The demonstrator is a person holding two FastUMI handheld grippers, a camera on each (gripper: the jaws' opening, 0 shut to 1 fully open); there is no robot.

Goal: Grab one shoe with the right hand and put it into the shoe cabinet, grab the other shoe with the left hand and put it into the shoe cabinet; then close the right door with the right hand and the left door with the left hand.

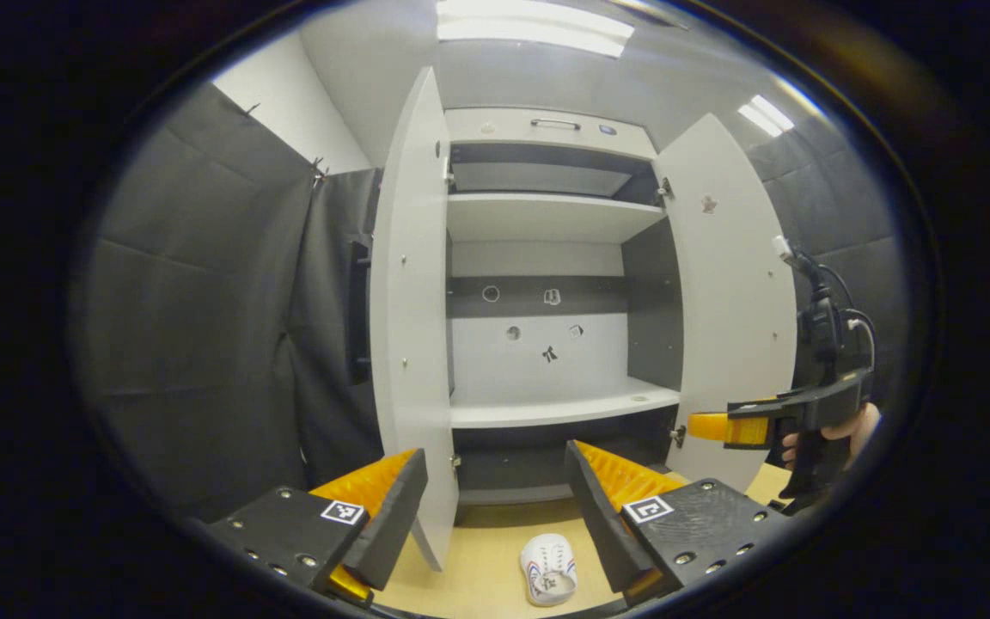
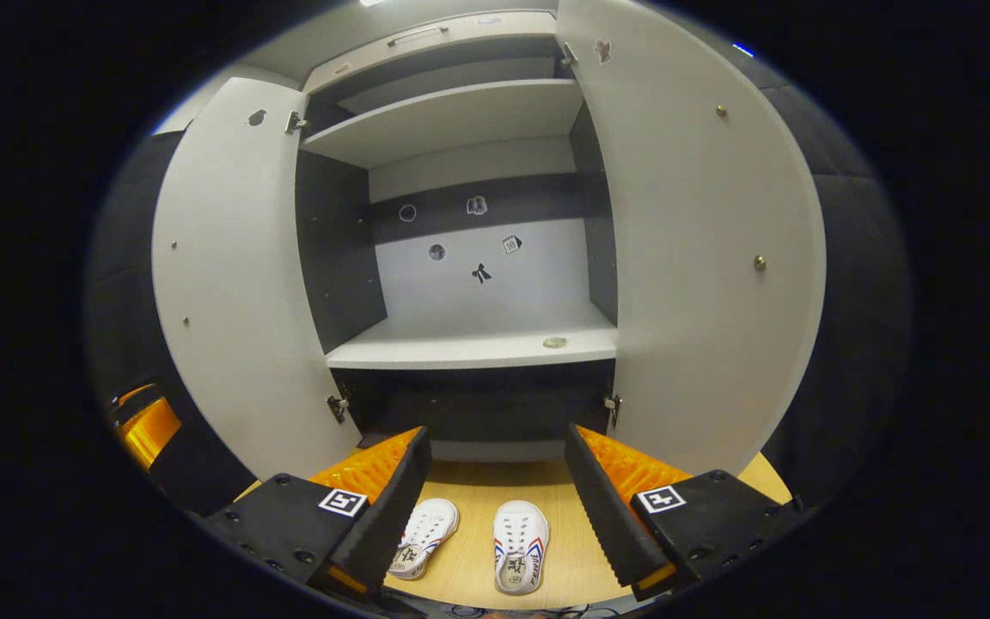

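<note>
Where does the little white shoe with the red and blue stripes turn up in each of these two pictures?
Left gripper view: one white shoe lies on the wooden floor at the bottom, between the open jaws.
Right gripper view: a striped shoe lies bottom centre, with its mate to its left; which one matches is unclear.
Shared landmark: the bow sticker on the cabinet's back wall.
</note>
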